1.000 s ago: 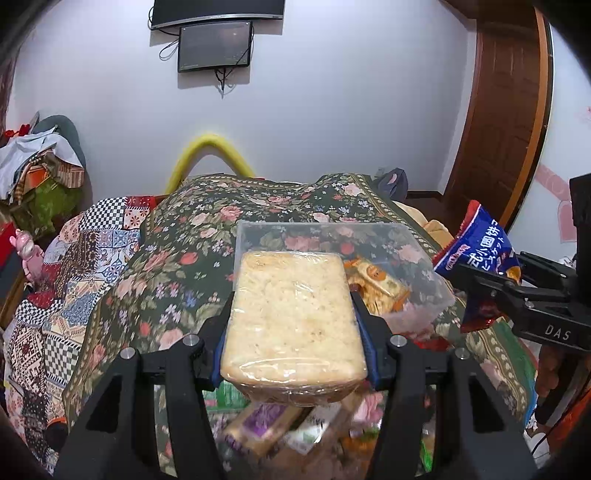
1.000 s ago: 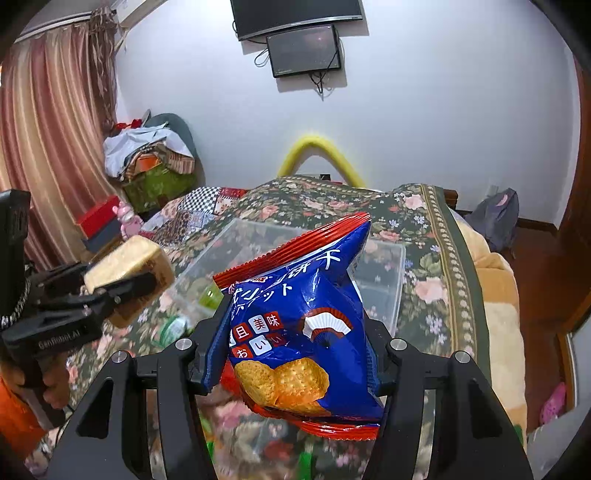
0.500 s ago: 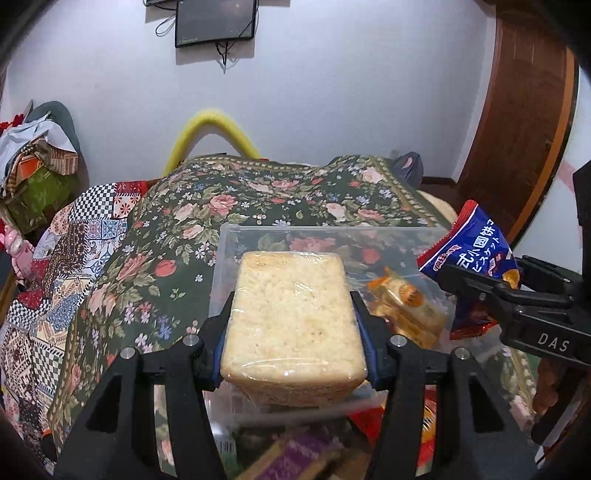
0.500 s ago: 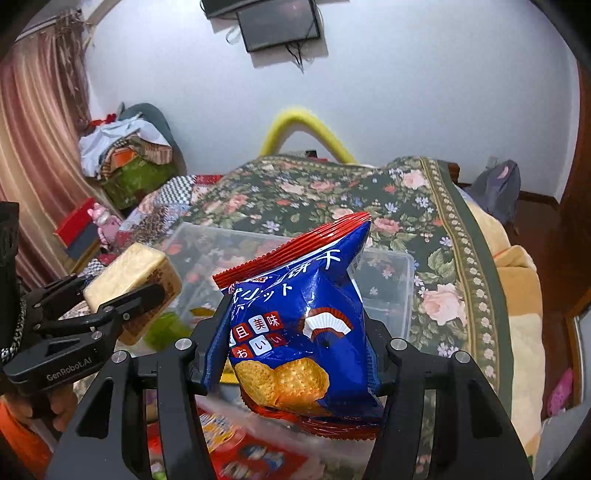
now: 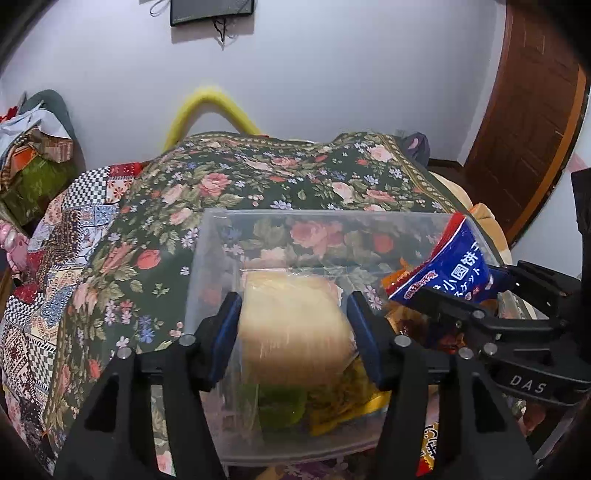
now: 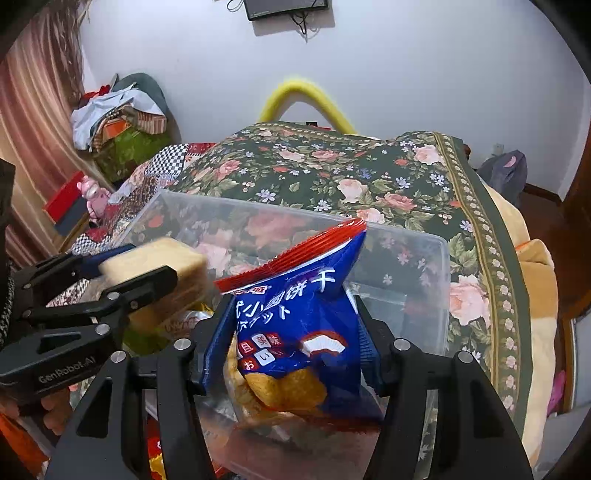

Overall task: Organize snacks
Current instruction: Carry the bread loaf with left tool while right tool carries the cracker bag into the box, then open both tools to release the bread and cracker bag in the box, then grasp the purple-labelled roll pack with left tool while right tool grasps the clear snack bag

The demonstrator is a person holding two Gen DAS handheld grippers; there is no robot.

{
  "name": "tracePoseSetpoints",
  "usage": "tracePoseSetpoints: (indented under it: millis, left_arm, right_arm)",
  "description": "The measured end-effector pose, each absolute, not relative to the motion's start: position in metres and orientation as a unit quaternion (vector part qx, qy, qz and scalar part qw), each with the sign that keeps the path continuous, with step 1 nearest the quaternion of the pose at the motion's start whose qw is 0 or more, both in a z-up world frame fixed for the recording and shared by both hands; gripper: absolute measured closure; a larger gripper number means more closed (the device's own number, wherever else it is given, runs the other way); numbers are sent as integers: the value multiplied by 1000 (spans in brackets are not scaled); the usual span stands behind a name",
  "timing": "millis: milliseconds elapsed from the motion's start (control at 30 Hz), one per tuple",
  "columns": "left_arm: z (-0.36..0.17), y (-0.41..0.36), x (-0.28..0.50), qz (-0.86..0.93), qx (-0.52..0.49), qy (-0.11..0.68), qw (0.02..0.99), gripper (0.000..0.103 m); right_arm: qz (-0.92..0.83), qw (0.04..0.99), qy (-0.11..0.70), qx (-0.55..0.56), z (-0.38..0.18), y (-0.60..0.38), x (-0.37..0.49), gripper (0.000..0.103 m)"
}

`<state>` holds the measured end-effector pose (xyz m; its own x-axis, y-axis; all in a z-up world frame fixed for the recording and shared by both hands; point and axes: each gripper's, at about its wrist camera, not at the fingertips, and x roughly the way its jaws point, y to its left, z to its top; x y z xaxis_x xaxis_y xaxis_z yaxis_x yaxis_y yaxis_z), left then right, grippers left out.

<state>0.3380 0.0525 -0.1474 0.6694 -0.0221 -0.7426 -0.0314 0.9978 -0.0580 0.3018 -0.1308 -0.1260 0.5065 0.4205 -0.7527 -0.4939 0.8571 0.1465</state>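
This is a lived-in bedroom in a home. A bed spread with a dark floral blanket [image 6: 369, 173] fills the middle of the room, with a patchwork quilt [image 5: 62, 236] lying beside it. A screen [image 5: 212, 11] hangs on the plain pale wall, its cables dangling. A heap of folded clothes [image 6: 118, 118] sits in one corner near striped curtains [image 6: 33, 110], and a pink toy [image 6: 94, 194] lies low beside the bed (its exact kind is hard to tell). A wooden door [image 5: 532, 110] closes the far side.
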Motion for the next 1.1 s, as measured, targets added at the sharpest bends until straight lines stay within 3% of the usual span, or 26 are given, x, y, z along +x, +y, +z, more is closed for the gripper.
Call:
tracePoseSetpoints:
  millis: [200,567,1100]
  left_arm:
    - [-124,54,313,1,-22,381,924,41]
    - [-88,72,239,-14,-12,355,935,36]
    - [-145,134,157,28,-48,427,902,35]
  right_arm:
    - [253,884,389,-59,-106,-139,286,31]
    - [275,890,361,-41,-79,-163,240,26]
    - [271,880,386,-53,-113,-177,164,16]
